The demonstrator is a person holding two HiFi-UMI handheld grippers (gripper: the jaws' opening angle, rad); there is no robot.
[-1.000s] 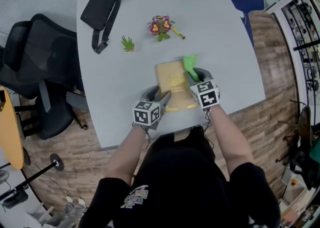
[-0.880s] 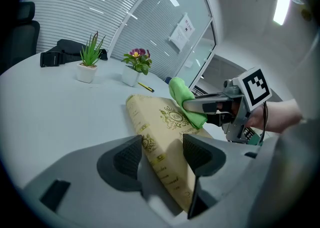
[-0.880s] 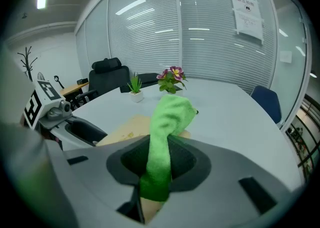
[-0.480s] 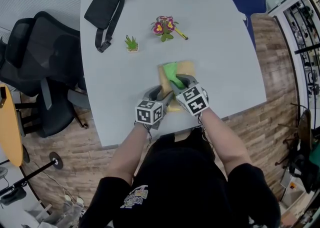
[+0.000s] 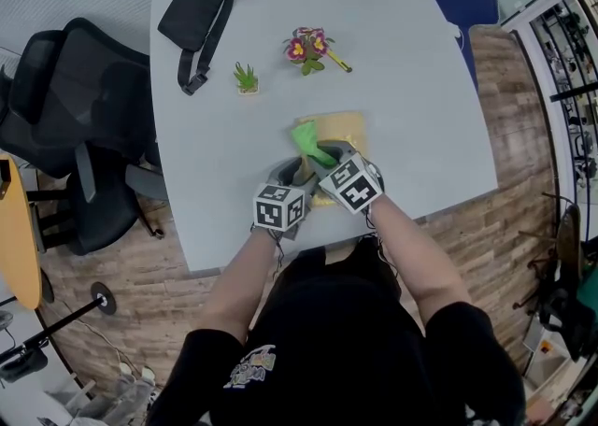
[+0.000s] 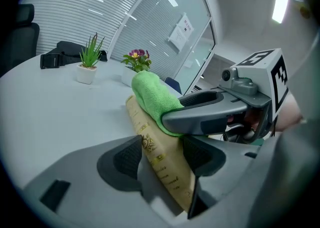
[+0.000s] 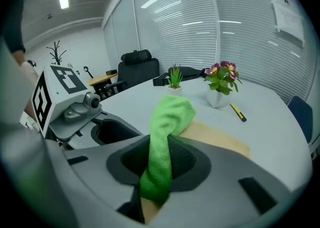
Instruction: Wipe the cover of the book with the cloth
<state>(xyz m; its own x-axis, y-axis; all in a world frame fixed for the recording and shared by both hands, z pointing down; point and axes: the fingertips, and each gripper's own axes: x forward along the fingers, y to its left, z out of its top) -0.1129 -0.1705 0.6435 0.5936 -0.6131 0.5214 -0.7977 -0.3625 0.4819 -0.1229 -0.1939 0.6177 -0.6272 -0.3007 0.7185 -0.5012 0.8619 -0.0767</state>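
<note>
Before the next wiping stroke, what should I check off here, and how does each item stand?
1. The right gripper is shut on the green cloth: ok.
2. The left gripper clamps the near edge of the book: ok.
3. The green cloth touches the book's cover: ok.
4. The flower pot and yellow pen stand apart from the book, beyond its far edge: ok.
5. Whole cover already wiped: cannot tell.

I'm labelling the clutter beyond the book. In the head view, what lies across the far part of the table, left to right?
black waist bag → small green potted plant → flowering plant → yellow pen
</note>
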